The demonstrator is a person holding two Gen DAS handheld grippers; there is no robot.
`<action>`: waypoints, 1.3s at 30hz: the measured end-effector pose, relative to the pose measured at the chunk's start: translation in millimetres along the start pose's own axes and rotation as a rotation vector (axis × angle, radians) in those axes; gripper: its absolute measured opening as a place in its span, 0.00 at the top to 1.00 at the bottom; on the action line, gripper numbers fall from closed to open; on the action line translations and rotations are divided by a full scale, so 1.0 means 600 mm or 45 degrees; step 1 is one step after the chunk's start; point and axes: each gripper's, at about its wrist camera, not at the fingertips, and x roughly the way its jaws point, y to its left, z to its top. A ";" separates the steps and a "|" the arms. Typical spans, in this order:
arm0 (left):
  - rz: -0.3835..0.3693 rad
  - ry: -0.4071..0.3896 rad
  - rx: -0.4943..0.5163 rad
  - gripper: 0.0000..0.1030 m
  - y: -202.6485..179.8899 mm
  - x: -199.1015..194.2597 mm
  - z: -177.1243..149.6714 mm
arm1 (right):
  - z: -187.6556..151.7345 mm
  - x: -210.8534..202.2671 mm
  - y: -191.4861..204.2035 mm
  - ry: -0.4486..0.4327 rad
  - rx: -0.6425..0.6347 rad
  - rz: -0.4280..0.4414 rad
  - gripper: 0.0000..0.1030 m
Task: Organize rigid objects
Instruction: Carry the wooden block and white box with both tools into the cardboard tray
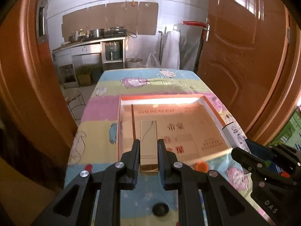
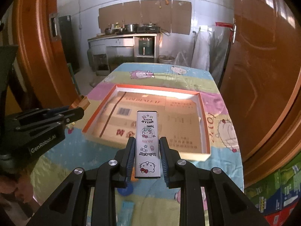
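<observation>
Item 1, gold box [image 1: 148,145]: slim, mirror-finished, clamped lengthwise between the pads of the left gripper [image 1: 148,150]; its far end projects past the fingertips, over the near-left part of the open tray [image 1: 161,99].

Item 2, Hello Kitty case [image 2: 147,143]: long, white, printed with cartoon cats, gripped on both long sides by the right gripper [image 2: 147,150]; its far end reaches over the tray's near wall.

Item 3, tray: shallow cardboard box with orange rim and white inner walls, floor lined with printed brown card, nothing lying inside. It sits on the striped cartoon tablecloth [image 1: 105,126], its right wall close to the table's right edge.

Item 4, loose pieces on the cloth near the grippers: orange cap [image 1: 201,166], red-tipped object [image 1: 88,167], dark round object [image 1: 160,209], blue disc [image 2: 125,189], probably a lid.

Clearance: bare cloth beyond the tray's far wall and along its left side; orange doors [image 1: 244,66] flank the table closely on both sides.
</observation>
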 end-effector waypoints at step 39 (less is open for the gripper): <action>0.026 0.313 -0.089 0.82 0.031 0.291 0.143 | 0.185 0.328 -0.079 0.349 0.150 -0.002 0.74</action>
